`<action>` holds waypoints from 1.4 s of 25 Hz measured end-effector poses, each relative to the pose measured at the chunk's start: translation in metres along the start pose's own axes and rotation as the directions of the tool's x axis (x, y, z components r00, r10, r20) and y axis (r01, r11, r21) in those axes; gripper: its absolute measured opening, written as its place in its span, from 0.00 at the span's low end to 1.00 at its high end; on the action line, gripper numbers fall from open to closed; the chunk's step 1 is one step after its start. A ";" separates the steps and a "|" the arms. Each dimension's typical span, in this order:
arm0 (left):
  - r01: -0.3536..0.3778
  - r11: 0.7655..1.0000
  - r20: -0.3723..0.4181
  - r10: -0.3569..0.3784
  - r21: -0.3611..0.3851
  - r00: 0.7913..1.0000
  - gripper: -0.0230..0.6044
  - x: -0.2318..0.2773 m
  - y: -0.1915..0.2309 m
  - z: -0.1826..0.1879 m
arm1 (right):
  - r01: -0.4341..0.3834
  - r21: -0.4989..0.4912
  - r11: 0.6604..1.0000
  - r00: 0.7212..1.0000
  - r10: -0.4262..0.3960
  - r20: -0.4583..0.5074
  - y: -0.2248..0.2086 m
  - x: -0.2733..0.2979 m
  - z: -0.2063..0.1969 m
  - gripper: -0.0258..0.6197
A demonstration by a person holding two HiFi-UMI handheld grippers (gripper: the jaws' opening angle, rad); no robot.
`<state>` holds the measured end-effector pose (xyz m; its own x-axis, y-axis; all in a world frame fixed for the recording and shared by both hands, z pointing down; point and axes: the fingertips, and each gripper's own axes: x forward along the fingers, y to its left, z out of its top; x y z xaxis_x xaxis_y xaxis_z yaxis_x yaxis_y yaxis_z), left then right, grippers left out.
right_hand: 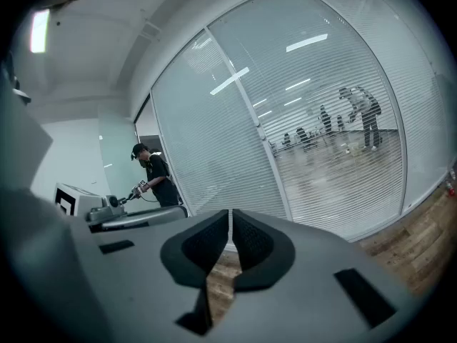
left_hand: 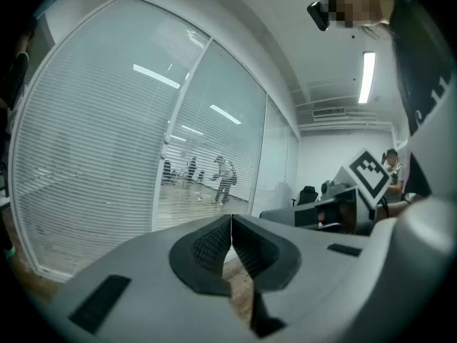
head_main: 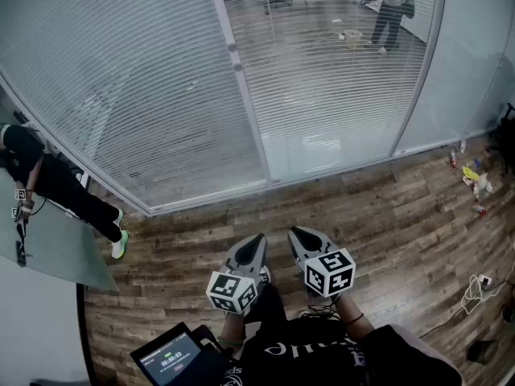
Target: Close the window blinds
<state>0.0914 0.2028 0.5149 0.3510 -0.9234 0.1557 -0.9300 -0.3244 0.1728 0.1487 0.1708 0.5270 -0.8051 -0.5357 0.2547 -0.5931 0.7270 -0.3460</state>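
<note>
Blinds [head_main: 137, 79] fill the glass wall ahead of us, well apart from both grippers. The left panel's slats look pale and nearly flat; right of the white post [head_main: 237, 63] the slats [head_main: 338, 87] are open enough that we see through to a room beyond, where people [head_main: 390, 6] are standing.

Wooden floor [head_main: 386, 215] lies between us and the glass. Down low in the head view we have the left gripper [head_main: 256, 241]; its own view shows the jaws pressed tip to tip with nothing held. Just beside it sits the right gripper [head_main: 299, 233]; its jaws are drawn in to the thinnest slit, also holding nothing. Both point towards the foot of the post, and their marker cubes [head_main: 232, 290] face up at us.

Over on the left a person in black [head_main: 60, 185] with green shoes stands just beside the left panel, partly behind a tinted glass partition [head_main: 56, 252]; in the right gripper view that person holds a device in both hands. Off to the right, bottles and wrappers [head_main: 473, 175] lie scattered on the floor near the end of the glass wall, and a white cable [head_main: 476, 286] lies nearer to us. A lit tablet screen [head_main: 170, 354] glows at the bottom edge, close to our body.
</note>
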 end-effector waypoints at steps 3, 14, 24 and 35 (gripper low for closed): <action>0.001 1.000 0.000 -0.001 -0.006 1.000 0.04 0.018 0.040 0.000 | 0.002 -0.018 1.000 1.000 -0.002 -0.008 -0.005 0.043 0.007 0.09; 0.035 0.999 0.020 -0.036 0.028 0.999 0.04 0.065 0.200 0.061 | 0.014 -0.027 1.000 0.999 -0.013 0.036 0.013 0.207 0.073 0.09; 0.072 0.997 0.023 -0.072 0.002 0.997 0.04 0.105 0.275 0.078 | 0.106 -0.057 0.993 0.994 -0.104 0.039 -0.023 0.278 0.117 0.09; 0.012 1.000 0.032 -0.012 -0.001 0.999 0.04 0.225 0.335 0.114 | 0.060 -0.133 0.989 0.994 -0.047 0.099 -0.117 0.391 0.237 0.09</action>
<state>-0.1532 -0.1375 0.4966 0.3585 -0.9255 0.1219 -0.9256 -0.3355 0.1753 -0.0967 -0.2255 0.4534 -0.7724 -0.6090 0.1804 -0.6351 0.7442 -0.2069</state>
